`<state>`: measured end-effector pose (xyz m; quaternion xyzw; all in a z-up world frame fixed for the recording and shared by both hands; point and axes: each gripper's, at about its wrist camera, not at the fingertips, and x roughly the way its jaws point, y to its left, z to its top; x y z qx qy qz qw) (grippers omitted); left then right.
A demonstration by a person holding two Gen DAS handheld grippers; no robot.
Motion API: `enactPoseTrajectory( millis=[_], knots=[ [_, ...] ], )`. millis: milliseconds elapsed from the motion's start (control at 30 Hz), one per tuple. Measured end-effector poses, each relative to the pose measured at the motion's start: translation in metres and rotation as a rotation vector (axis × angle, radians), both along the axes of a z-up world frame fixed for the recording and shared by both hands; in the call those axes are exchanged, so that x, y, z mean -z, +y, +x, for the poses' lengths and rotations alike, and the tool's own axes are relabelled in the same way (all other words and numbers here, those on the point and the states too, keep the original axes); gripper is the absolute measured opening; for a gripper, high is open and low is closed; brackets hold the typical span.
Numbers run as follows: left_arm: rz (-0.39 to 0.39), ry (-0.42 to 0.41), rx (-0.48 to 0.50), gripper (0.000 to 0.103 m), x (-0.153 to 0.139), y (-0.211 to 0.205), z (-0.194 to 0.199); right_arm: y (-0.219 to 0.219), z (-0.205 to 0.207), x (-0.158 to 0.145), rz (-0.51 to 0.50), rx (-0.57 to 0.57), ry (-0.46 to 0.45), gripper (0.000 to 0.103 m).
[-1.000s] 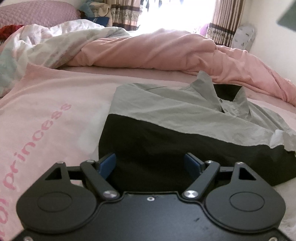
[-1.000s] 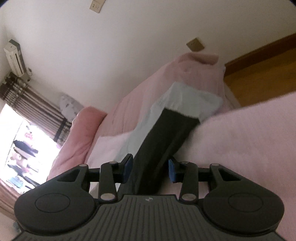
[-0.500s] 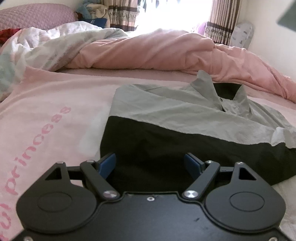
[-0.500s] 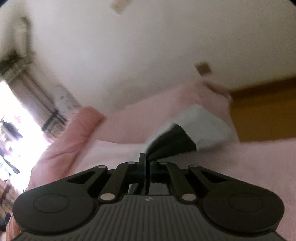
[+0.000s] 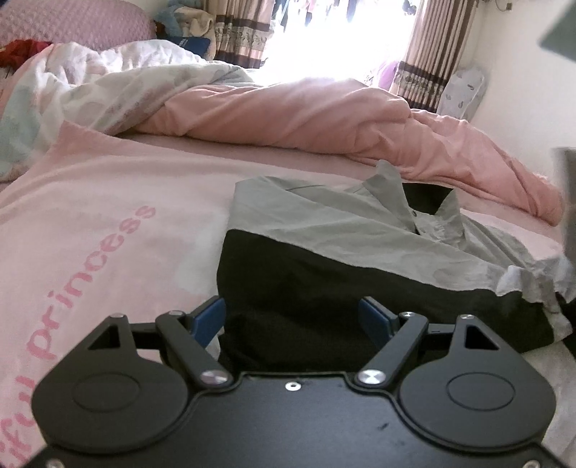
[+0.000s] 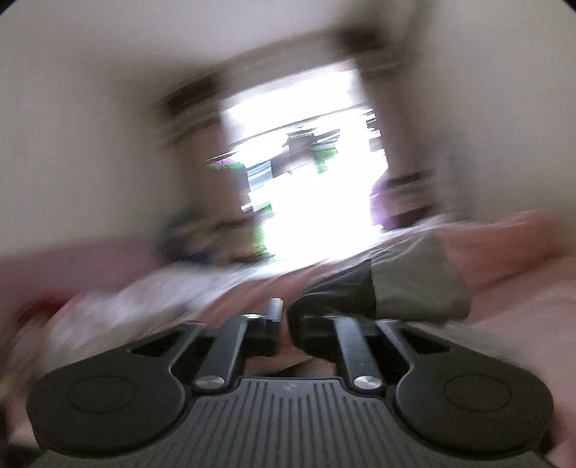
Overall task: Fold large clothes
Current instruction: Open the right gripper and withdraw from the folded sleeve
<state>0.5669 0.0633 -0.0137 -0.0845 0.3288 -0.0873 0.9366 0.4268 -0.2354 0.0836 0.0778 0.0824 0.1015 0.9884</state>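
A grey and black collared shirt [image 5: 360, 252] lies partly folded on the pink bed sheet [image 5: 108, 223], collar toward the far side. My left gripper [image 5: 291, 316] is open, its blue pads either side of the shirt's black lower part, low over it. In the blurred right wrist view my right gripper [image 6: 284, 320] is shut on the shirt's sleeve [image 6: 396, 284], black with a grey cuff, which trails off to the right. A blurred grey edge at the left wrist view's right border may be that sleeve [image 5: 568, 201].
A rumpled pink and white duvet [image 5: 288, 115] lies across the far side of the bed. A purple pillow [image 5: 72, 25] sits at the far left. The window and striped curtains [image 5: 424, 50] are behind. The sheet reads "princess" [image 5: 93, 280].
My right gripper closed on the sleeve and swung around fast toward the window, carrying the sleeve. The left gripper stayed open over the shirt, hardly moving.
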Motion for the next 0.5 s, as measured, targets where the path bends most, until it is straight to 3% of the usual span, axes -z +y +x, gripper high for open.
enactPoseTrajectory(
  millis=[33,100,167,333,500],
  knots=[
    [-0.011,0.005,0.001,0.081,0.000,0.002,-0.001,0.028,0.006,0.011,-0.050,-0.030,0.053,0.043],
    [-0.034,0.016,-0.001,0.081,-0.001,0.006,-0.004,0.058,0.008,0.029,-0.109,-0.072,0.120,0.040],
    [-0.063,0.019,0.012,0.081,-0.002,0.009,-0.007,0.056,0.001,0.040,-0.085,-0.091,0.160,0.040],
    [-0.085,0.018,0.038,0.081,0.002,0.002,-0.004,-0.016,-0.020,0.050,0.049,0.024,0.242,0.048],
    [-0.136,0.022,0.053,0.081,0.002,-0.014,0.005,-0.091,-0.035,0.069,0.092,0.199,0.294,0.049]
  ],
)
